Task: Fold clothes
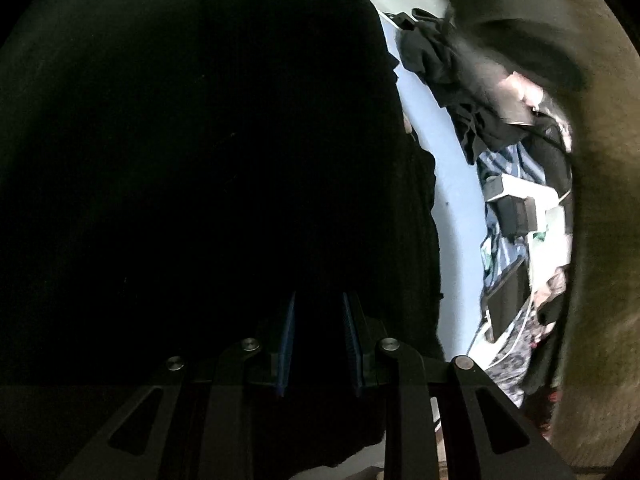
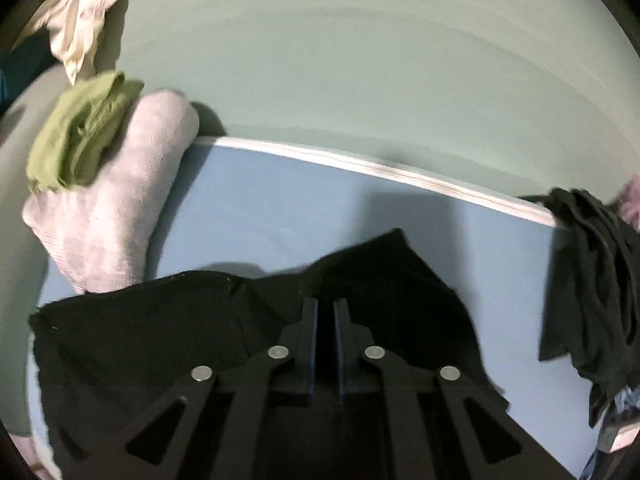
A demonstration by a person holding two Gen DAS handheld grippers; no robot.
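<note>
A black garment (image 1: 180, 140) fills most of the left wrist view, hanging right in front of the camera. My left gripper (image 1: 319, 300) is buried in it; its blue pads (image 1: 289, 320) stand a little apart with dark cloth between them. In the right wrist view the same black garment (image 2: 160, 320) lies spread on the blue table (image 2: 280, 208) and bunches up into a peak just past my right gripper (image 2: 326, 302). That gripper's jaws are almost together, with black cloth in the narrow slit.
A pale folded cloth (image 2: 112, 216), a green cloth (image 2: 80, 136) and a cream one (image 2: 80, 12) sit at the table's far left. A dark pile of clothes (image 2: 592, 280) lies at the right edge. A blurred hand (image 1: 520, 92) and clutter (image 1: 516, 208) lie beyond the table.
</note>
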